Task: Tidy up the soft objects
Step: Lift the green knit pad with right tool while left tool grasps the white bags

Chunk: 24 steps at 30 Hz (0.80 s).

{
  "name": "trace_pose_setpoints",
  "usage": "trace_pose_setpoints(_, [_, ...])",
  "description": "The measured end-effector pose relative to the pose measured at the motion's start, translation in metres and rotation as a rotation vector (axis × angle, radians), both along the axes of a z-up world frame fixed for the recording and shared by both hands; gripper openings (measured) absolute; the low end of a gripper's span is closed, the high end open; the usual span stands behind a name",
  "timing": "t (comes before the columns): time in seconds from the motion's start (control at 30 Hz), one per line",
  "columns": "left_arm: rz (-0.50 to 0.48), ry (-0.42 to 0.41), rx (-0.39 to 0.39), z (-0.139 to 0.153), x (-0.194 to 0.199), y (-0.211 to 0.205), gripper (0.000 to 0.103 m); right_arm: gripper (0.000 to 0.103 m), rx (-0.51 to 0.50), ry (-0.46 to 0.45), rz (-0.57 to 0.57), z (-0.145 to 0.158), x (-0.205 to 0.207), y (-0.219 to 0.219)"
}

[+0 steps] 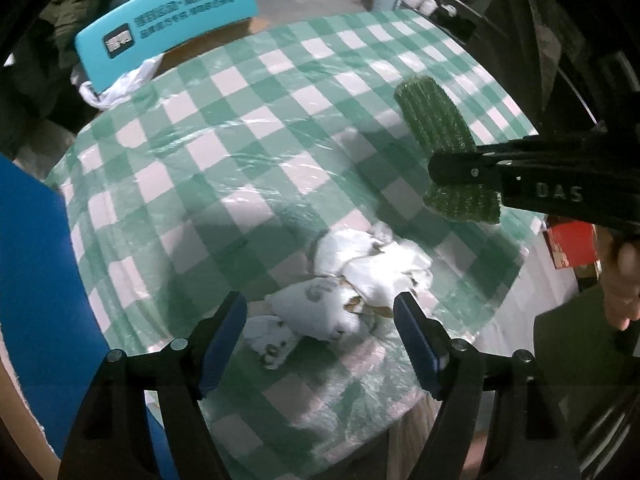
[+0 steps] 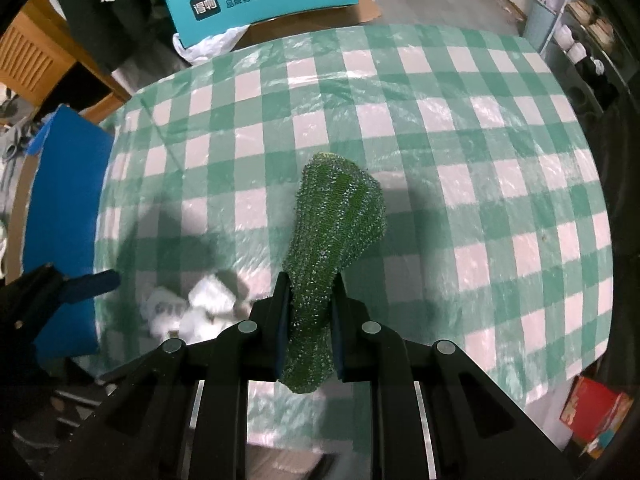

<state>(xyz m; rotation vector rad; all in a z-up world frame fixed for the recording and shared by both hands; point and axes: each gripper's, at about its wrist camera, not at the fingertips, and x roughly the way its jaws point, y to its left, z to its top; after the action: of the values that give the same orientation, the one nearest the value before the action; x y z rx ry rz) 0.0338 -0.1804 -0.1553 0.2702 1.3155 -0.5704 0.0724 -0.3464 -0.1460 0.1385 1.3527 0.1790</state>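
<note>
Green-and-white checked cloth (image 2: 460, 128) lies beneath you: your right gripper (image 2: 308, 320) clamps the green knitted cloth (image 2: 336, 224) aloft, its long axis pointing forward, while your wide-open left gripper (image 1: 320, 340) hovers nearer the crumpled white cloths (image 1: 360, 280), straight ahead between its fingers.

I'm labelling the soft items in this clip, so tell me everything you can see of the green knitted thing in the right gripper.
The green knitted piece is a dark green, ribbed, fuzzy textile with a faint sparkle, seemingly folded into a long strip. The right gripper is shut on its lower part, its blue pads pressing both sides; a short end hangs below the fingers, while the longer, wider end stands up and leans right. It is held above the checked tablecloth, apparently not touching it.
</note>
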Motion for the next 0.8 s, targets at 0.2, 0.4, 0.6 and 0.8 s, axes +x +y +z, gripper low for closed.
trace_pose_setpoints(0.2, [-0.053, 0.001, 0.044, -0.012, -0.008, -0.010, 0.077, 0.015, 0.023, -0.012, -0.005, 0.008, -0.007, -0.002])
trace_pose_setpoints(0.4, [-0.065, 0.007, 0.079, -0.026, -0.007, -0.015, 0.077, 0.015, 0.027, -0.004, 0.003, 0.009, -0.011, -0.005])
trace_pose_setpoints(0.6, [-0.064, -0.014, 0.093, -0.032, -0.002, -0.021, 0.077, 0.015, 0.022, 0.003, 0.009, 0.006, -0.010, -0.002])
trace_pose_setpoints(0.8, [-0.060, -0.028, 0.085, -0.035, 0.000, -0.024, 0.069, 0.015, 0.021, 0.013, 0.010, 0.002, -0.010, -0.001])
